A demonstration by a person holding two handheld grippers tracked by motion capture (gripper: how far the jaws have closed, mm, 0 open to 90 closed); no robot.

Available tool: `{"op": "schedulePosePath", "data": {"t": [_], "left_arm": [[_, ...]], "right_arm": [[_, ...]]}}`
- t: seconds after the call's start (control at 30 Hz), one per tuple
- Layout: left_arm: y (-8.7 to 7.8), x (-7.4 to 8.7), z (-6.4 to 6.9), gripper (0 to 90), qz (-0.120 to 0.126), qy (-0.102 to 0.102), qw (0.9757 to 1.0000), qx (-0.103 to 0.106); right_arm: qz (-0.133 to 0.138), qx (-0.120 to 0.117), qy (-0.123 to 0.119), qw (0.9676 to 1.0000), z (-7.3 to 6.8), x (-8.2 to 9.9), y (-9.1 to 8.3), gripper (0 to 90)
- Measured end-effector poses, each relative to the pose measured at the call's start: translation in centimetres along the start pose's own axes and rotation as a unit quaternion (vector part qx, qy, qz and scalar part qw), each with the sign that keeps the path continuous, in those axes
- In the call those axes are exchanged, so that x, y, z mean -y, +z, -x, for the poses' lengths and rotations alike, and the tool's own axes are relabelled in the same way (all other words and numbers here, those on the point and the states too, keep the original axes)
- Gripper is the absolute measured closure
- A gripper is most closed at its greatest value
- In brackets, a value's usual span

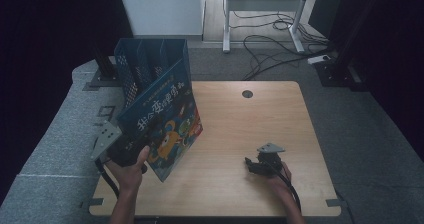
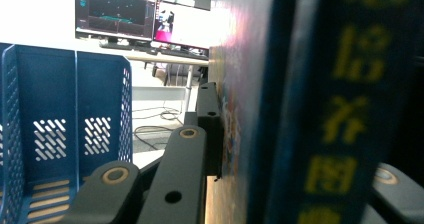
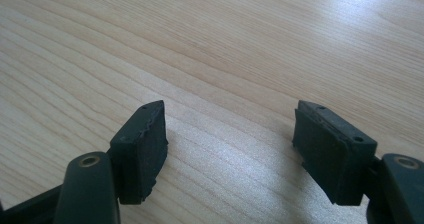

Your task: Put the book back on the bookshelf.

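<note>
Wooden surface (image 1: 240,134), rectangular, small round grommet hole (image 1: 247,94) near its far edge.

Blue mesh file rack (image 1: 150,66) stands upright at the far-left corner of the surface, dividers visible from above; in the left gripper view its perforated walls (image 2: 65,134) sit just left of the jaws.

Book (image 1: 167,126), blue cover with yellow and white lettering and cartoon art, held off the surface, tilted, near corner pointing down toward the wood. Its upper edge is right in front of the rack; can't tell if they touch. In the left gripper view the spine (image 2: 350,109) runs vertically, close to the lens, blurred.

Left hand-held gripper (image 1: 131,151): clamped on the book's lower-left edge, one black jaw flat against the cover, the other on the far side. Grey triangular plate to its left.

Right hand-held gripper (image 1: 257,165): near the front right of the surface, well apart from the book. Jaws spread, nothing between the pads (image 3: 142,149), bare wood below.
</note>
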State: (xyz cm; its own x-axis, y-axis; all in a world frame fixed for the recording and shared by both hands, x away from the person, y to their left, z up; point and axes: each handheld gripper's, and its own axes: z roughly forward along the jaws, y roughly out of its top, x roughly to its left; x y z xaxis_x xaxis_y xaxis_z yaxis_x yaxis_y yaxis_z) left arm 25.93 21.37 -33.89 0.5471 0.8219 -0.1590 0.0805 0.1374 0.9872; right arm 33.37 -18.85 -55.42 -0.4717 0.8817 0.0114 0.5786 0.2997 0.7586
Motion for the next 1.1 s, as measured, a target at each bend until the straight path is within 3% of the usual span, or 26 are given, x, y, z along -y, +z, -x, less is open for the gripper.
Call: {"op": "schedulePosePath", "data": {"t": [0.47,1.1], "left_arm": [[0.7,-0.9,-0.2,82.3,0.003,0.000,1.0000,0.002],[0.9,-1.4,-1.3,82.3,0.005,0.002,0.9999,-0.016]], "right_arm": [[0.000,0.000,0.000,1.0000,0.0,0.0,0.0,28.8],[0.000,0.001,0.000,1.0000,0.0,0.0,0.0,28.7]]}}
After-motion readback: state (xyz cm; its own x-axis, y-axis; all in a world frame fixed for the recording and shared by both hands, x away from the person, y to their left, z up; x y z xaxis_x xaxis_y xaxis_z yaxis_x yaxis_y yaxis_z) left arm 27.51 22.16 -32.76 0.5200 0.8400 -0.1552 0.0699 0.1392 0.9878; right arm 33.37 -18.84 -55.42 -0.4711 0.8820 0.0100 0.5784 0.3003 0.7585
